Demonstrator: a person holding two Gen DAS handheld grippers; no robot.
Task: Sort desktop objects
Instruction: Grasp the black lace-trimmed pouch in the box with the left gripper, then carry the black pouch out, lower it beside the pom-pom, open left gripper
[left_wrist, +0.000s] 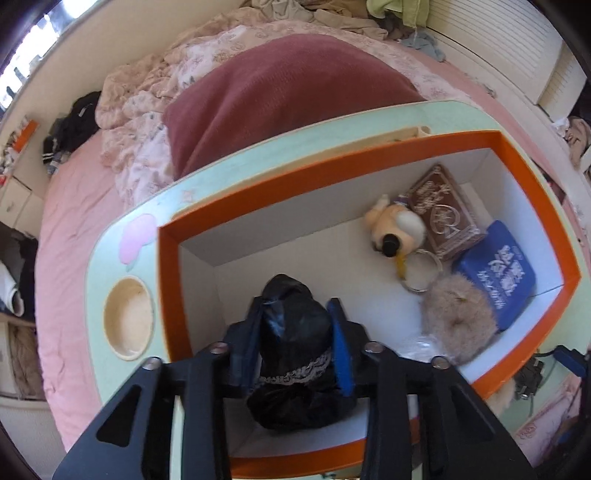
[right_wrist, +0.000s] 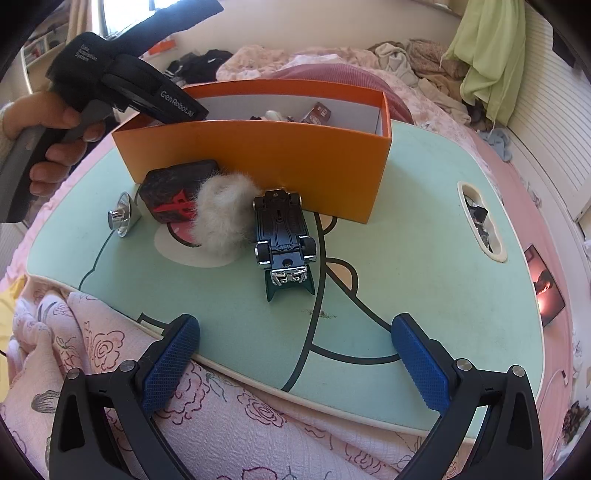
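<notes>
Left gripper (left_wrist: 295, 336): clamped on a black scrunchie (left_wrist: 295, 332), held above the orange box (left_wrist: 535, 206), near its left wall.
Right gripper (right_wrist: 295, 365): held apart, empty, at the tray table (right_wrist: 424, 295) near edge.
Drop path: straight down, judged clear.

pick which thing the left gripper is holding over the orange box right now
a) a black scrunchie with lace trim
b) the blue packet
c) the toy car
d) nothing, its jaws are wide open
a: the left gripper is shut on the black scrunchie, held above the orange box.
</notes>
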